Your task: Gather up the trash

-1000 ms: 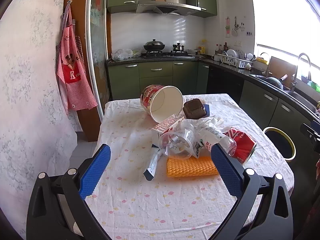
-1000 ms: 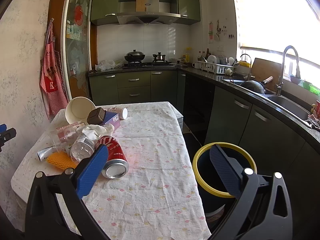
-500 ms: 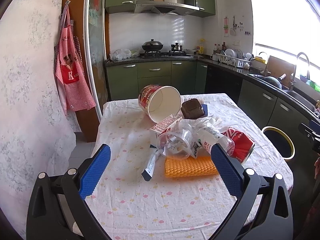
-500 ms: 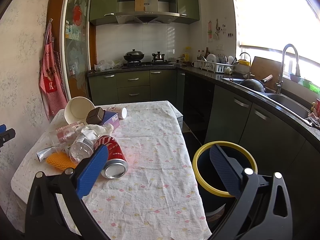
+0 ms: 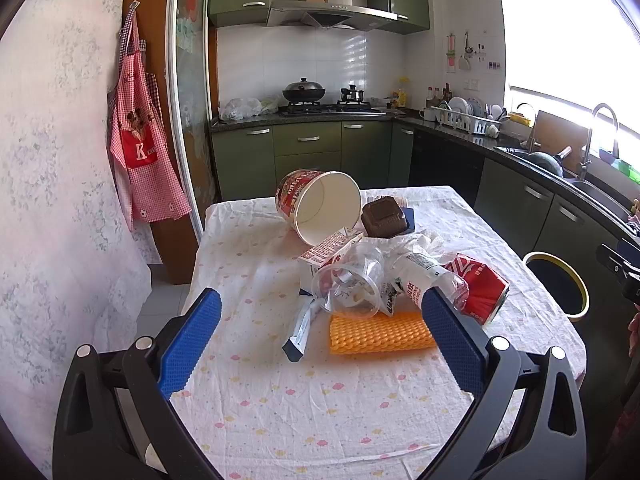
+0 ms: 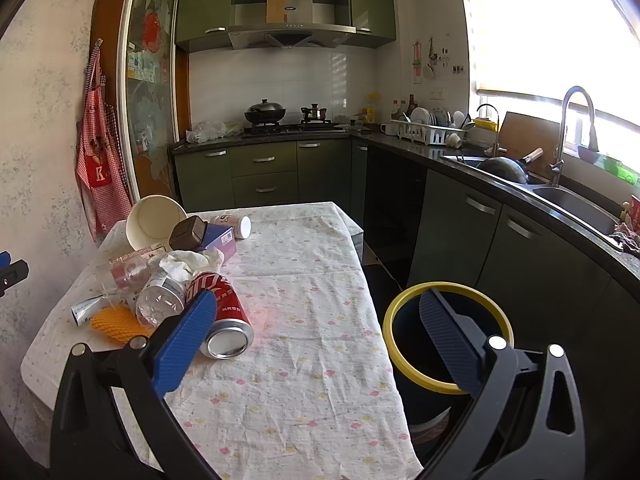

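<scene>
Little has shifted: both grippers hang with jaws spread, empty. Near the right gripper [image 6: 312, 332], the red can [image 6: 222, 316] lies on the table [image 6: 304, 360]; light, slippery, dentable, best pinched across its middle.

Two hand-held grippers, both spread wide, both empty.

Left gripper [image 5: 320, 336]: black frame, blue ribbed pads [image 5: 190, 342] set far apart, nothing between, pointing forward and slightly down. Right gripper [image 6: 316, 338]: same build, blue pads [image 6: 448, 340] equally far apart, nothing clamped, level with the left and well apart from it.
</scene>
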